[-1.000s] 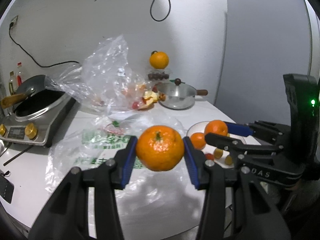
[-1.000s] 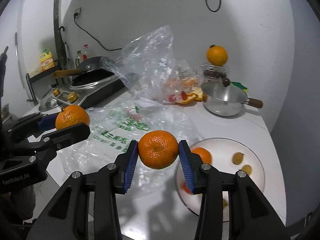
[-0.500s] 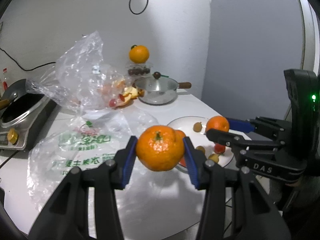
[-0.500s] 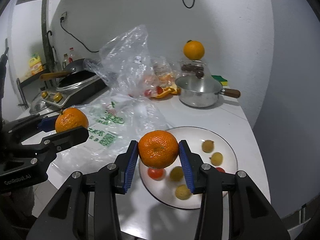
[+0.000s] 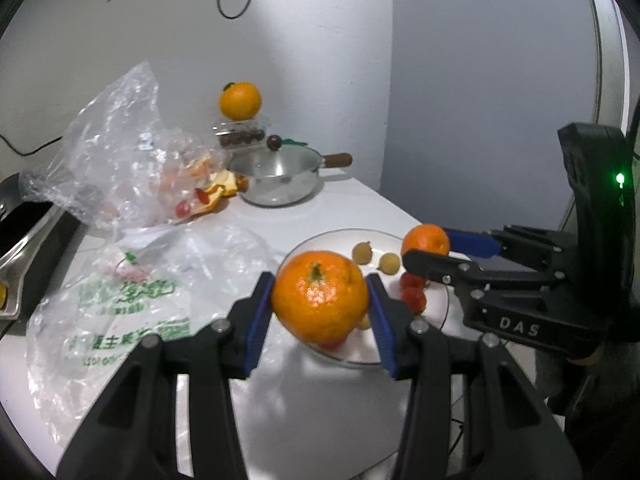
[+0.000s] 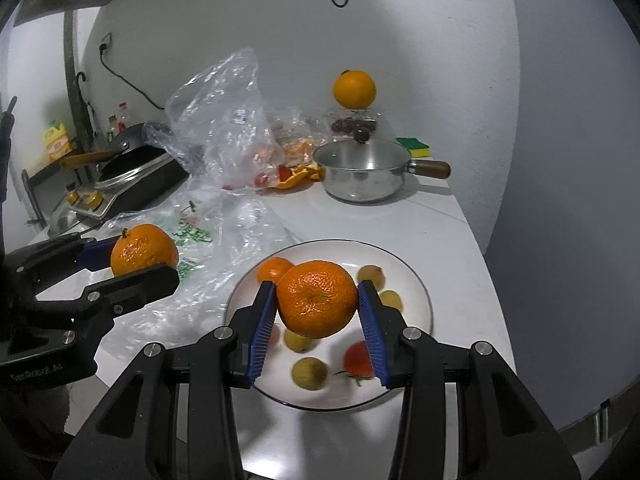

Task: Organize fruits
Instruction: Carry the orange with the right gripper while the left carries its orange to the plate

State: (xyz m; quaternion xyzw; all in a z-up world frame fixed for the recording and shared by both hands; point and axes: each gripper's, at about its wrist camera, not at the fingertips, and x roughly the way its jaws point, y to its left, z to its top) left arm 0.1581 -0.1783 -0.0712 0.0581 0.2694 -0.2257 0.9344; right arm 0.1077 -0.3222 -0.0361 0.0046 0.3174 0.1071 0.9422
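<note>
Tangerines fill both my grippers, the right gripper (image 6: pixel 317 310) clamping its tangerine (image 6: pixel 317 299) directly over the plate (image 6: pixel 420 288), the left gripper's (image 5: pixel 320 306) tangerine (image 5: pixel 320 296) short of it, plate at one o'clock.

steel saucepan (image 6: pixel 362 178); yellow-green sponge (image 6: pixel 414 147); induction cooker (image 6: pixel 138 184); wok (image 6: pixel 124 148)

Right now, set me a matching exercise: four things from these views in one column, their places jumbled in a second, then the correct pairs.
Things:
1. sponge
2. large orange
3. mandarin
4. cherry tomato

Places:
A. lying on the white plate
B. behind the saucepan, by the wall
C. clamped in the right gripper
D. atop the clear container of dark fruit

Pairs: 1-B, 2-D, 3-C, 4-A
</note>
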